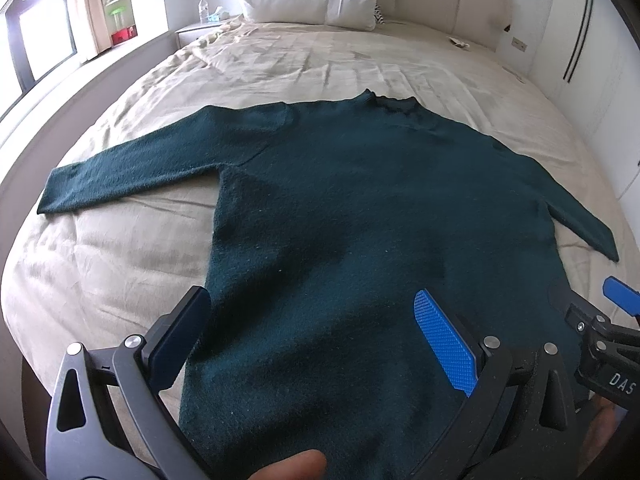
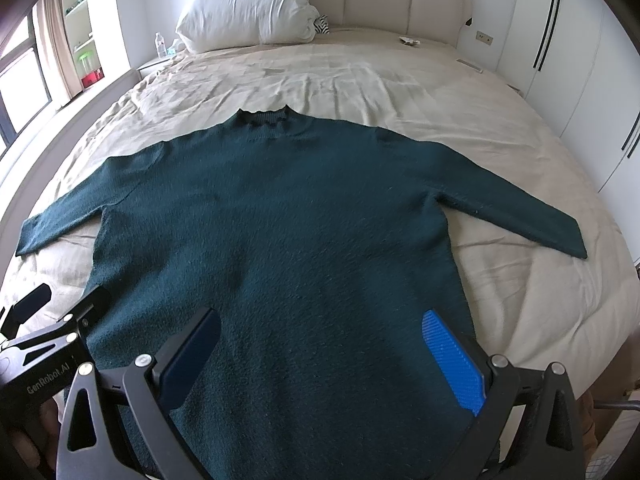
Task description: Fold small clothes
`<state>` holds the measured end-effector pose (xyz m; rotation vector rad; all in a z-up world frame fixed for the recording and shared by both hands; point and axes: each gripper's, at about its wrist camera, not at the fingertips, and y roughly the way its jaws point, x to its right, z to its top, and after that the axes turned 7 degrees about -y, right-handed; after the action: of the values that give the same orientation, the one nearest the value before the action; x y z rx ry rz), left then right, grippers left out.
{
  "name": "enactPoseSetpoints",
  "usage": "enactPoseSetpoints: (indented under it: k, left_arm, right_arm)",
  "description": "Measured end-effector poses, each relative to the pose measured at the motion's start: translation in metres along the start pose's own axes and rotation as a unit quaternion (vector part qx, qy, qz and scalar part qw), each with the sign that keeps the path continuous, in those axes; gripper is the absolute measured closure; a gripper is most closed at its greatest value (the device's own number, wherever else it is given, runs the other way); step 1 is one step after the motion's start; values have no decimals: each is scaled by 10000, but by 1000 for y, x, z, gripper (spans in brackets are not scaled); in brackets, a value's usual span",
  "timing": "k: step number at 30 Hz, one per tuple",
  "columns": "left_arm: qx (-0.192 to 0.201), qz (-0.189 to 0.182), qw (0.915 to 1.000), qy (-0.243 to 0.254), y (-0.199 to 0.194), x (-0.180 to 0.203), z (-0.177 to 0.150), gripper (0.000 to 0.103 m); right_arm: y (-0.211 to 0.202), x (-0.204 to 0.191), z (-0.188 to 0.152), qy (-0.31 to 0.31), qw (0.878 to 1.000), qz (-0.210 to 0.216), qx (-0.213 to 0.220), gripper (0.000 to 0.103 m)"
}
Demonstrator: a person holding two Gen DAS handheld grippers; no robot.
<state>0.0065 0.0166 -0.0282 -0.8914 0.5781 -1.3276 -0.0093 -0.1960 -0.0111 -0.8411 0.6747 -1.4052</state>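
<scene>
Beige bedding (image 2: 400,92) covers a wide bed, with a white pillow (image 2: 248,8) at 12 o'clock by the headboard. At centre a dark green sweater (image 2: 280,220) is laid flat, collar towards 12, sleeves spread towards 9 and 3. No fold is seen yet; the whole folding is judged outstanding. Left gripper (image 1: 320,344) and right gripper (image 2: 320,356) are held spread wide over the hem at 6, nothing pinched.

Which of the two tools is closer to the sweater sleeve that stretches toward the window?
Left. The left tool hovers open over the sweater's hem at its window-side edge, on the window-side sleeve's side. The right tool hovers open nearer the opposite edge, farther away.
</scene>
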Motion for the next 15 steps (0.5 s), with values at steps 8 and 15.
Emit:
enactPoseSetpoints:
  k: [8,15]
  left_arm:
    - [-115,-663,9957,-640,15,-43,15,0]
    - [33,-2064,9515,-2279,36,-151,54,0]
  right_arm:
    - [6,-1,6,156,9996,244,56,0]
    - [3,5,23,769,9898,1069,535,0]
